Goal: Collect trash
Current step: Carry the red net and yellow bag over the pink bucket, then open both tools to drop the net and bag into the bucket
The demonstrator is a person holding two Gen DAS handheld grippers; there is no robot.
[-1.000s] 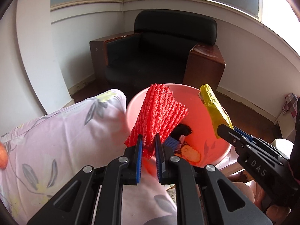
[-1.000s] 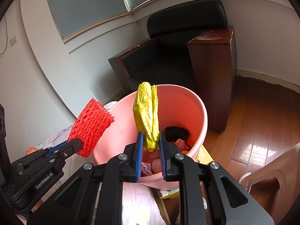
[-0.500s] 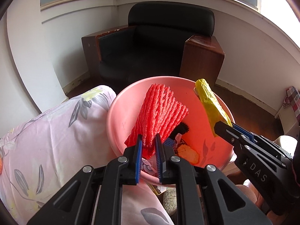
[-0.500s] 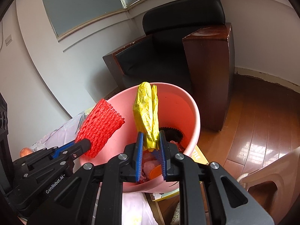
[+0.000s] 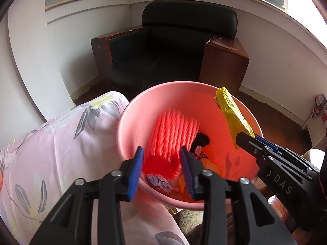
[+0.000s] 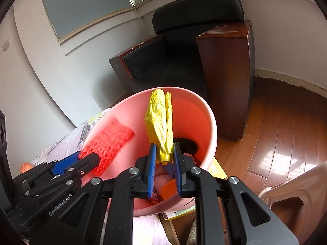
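Bucket [image 5: 130,122] before armchair [image 5: 163,61], right of bedding [image 5: 51,143].

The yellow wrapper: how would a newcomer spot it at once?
Find the round pink plastic bin in front of the black armchair. Above its opening, the crumpled yellow plastic wrapper stands upright, pinched in the right hand-held gripper. It is smooth and yellow, unlike the red foam net beside it.

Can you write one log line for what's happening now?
left gripper: opening, red net dropping | right gripper: holds yellow wrapper | over pink bin

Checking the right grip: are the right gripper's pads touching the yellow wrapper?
Touching. The right wrist view shows the right gripper with both blue pads pressed on the yellow wrapper.
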